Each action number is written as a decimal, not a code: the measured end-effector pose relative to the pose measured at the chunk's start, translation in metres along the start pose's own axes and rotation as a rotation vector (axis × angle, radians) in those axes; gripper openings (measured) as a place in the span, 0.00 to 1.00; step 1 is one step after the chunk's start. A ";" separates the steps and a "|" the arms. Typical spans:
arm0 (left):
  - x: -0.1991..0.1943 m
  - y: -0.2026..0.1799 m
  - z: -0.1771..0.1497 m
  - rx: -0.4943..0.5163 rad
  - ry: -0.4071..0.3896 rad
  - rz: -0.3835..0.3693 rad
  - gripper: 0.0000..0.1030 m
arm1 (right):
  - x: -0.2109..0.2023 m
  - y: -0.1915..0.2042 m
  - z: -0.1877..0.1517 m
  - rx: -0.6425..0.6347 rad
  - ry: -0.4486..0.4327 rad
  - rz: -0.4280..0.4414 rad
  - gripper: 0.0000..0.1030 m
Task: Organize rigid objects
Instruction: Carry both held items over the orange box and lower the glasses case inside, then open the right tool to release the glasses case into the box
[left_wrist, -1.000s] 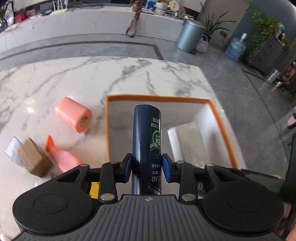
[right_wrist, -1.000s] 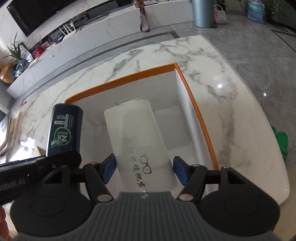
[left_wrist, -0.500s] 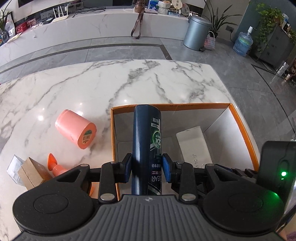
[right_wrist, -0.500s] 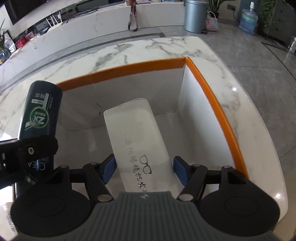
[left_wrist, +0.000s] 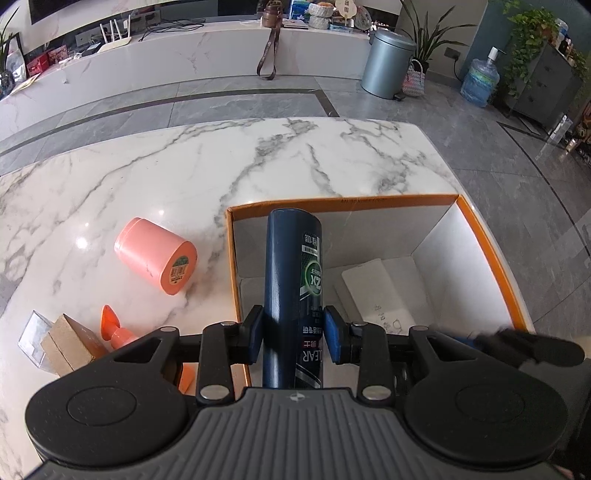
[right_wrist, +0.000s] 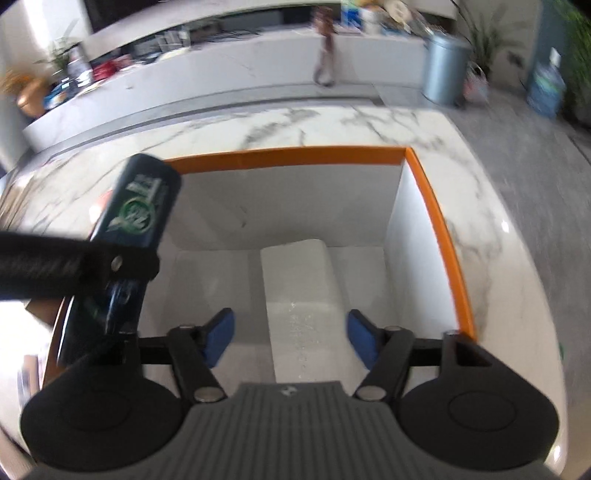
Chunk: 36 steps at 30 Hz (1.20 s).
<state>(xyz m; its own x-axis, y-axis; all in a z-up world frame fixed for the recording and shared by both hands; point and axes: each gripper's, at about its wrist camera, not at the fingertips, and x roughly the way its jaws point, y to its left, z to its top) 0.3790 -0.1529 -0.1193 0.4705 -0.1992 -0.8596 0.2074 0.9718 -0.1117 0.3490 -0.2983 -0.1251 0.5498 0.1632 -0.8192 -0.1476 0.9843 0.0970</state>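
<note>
My left gripper (left_wrist: 293, 326) is shut on a dark blue bottle (left_wrist: 291, 266), held over the left side of the orange-rimmed white box (left_wrist: 343, 201). The bottle also shows at the left of the right wrist view (right_wrist: 142, 206). A white glasses case (right_wrist: 301, 280) lies flat on the box floor, right of the bottle. My right gripper (right_wrist: 291, 332) hangs above the near end of the case. Its jaws are closing, but both blue pads stand clear of the case with a gap on each side. In the left wrist view the case (left_wrist: 373, 291) rests near the box's right wall.
On the marble table (left_wrist: 258, 158), left of the box, lie a pink cylinder (left_wrist: 157, 254), an orange pump bottle (left_wrist: 114, 332), a small cardboard box (left_wrist: 68, 343) and a clear plastic case (left_wrist: 31, 336). The table's right edge runs close beside the box.
The white case filled the gap between the right pads before; it now lies apart from them on the box floor. The right view has rolled and blurred. The left gripper keeps the bottle.
</note>
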 end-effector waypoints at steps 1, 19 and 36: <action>0.000 -0.001 -0.001 0.007 -0.005 -0.003 0.37 | 0.003 0.000 0.000 -0.009 0.036 0.039 0.44; 0.000 -0.005 -0.005 0.019 -0.004 -0.008 0.37 | 0.050 -0.022 0.005 0.238 0.165 0.024 0.02; 0.027 -0.037 -0.004 -0.059 0.128 -0.076 0.37 | -0.074 -0.035 -0.009 0.183 -0.188 -0.094 0.29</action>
<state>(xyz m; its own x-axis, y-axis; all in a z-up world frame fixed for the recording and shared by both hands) 0.3810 -0.1934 -0.1404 0.3411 -0.2585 -0.9038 0.1860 0.9610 -0.2047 0.3058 -0.3454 -0.0734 0.6993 0.0630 -0.7121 0.0535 0.9887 0.1399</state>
